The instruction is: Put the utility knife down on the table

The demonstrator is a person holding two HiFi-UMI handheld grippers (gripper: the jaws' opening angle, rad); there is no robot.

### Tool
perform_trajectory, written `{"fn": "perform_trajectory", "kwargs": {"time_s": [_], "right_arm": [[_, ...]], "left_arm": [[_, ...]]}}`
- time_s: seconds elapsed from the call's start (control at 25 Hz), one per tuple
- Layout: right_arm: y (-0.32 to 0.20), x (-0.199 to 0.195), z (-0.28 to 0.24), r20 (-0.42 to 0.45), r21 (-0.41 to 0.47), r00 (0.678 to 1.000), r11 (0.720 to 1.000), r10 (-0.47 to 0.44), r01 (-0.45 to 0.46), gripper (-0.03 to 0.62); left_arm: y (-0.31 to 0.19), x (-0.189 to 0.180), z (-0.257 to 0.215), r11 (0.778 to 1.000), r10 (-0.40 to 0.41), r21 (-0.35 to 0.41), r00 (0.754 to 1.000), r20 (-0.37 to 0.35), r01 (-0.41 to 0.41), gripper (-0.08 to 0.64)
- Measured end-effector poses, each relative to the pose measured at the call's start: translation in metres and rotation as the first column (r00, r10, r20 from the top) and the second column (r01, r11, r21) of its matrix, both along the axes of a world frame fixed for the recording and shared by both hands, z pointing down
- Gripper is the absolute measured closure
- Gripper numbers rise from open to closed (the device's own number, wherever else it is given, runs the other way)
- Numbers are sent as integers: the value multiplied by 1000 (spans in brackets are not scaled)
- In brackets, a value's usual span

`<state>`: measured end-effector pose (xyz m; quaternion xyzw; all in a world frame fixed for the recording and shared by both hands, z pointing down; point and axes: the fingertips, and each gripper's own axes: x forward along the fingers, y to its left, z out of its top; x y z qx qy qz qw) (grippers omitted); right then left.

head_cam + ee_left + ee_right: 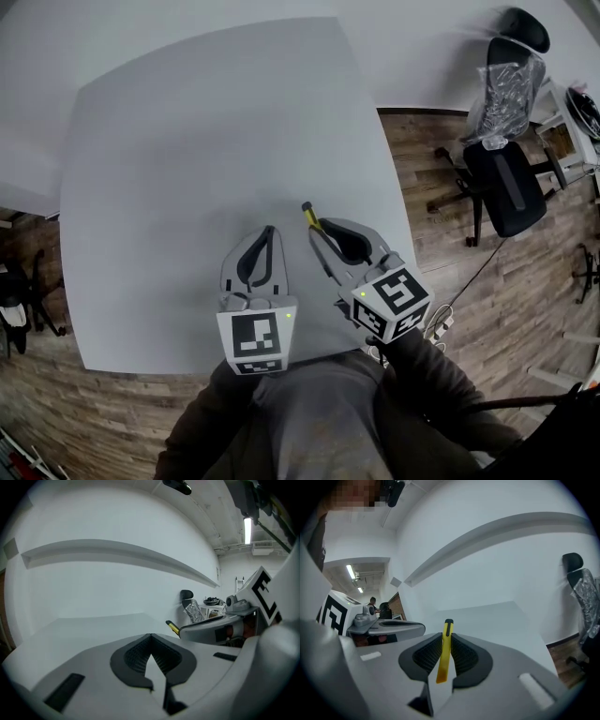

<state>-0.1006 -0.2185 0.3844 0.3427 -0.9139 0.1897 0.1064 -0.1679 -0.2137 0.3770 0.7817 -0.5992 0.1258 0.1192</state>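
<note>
Utility knife [444, 653]: yellow body, dark end-piece, slim. Location: clamped between the ribbed pads of the right tool [317, 232], whose jaws are closed on its flat sides; carried over the white table [187, 141], whether touching it cannot be told. Orientation: long axis runs in line with the jaws, dark end projecting just ahead of the jaw tips and away from the person, yellow tail lying back toward the tool's body; seen from the head view it leans slightly toward the tool's left. Whether the blade is extended cannot be made out. Left tool [150, 637]: just beside the right tool on its left, jaws closed tip to tip, nothing between them. Hazards, as judged: letting go while the knife sits high would drop it nose-first, and it could bounce or skid; the table's edge lies near on the tool's right, so a slide that way could send it off; the narrow hold may let the knife pivot while being lowered.
</note>
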Motion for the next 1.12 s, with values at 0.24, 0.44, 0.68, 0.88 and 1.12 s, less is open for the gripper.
{"fn": "perform_trajectory", "kwargs": {"time_s": [0.24,0.44,0.68,0.88,1.12], "right_arm": [[-13,-8,-3,-4,-13,1000,1000,-1,1,534],[-18,-4,16,5,-47,1000,999,-22,22,534],[-29,-6,30,17,-73,999,997,-34,35,534],[-31,-5,40,13,-93,999,995,-40,41,534],[-29,-13,59,3,-126,998,990,-57,57,534]], "left_arm": [[-11,-4,6,1000,-1,-27,1000,-15,1,558],[-22,-4,16,999,-24,-44,1000,10,25,558],[-29,-4,30,997,-27,-75,999,21,28,558],[-32,-4,37,995,-31,-91,999,22,33,558],[-31,-5,50,993,-27,-116,1000,12,29,558]]}}
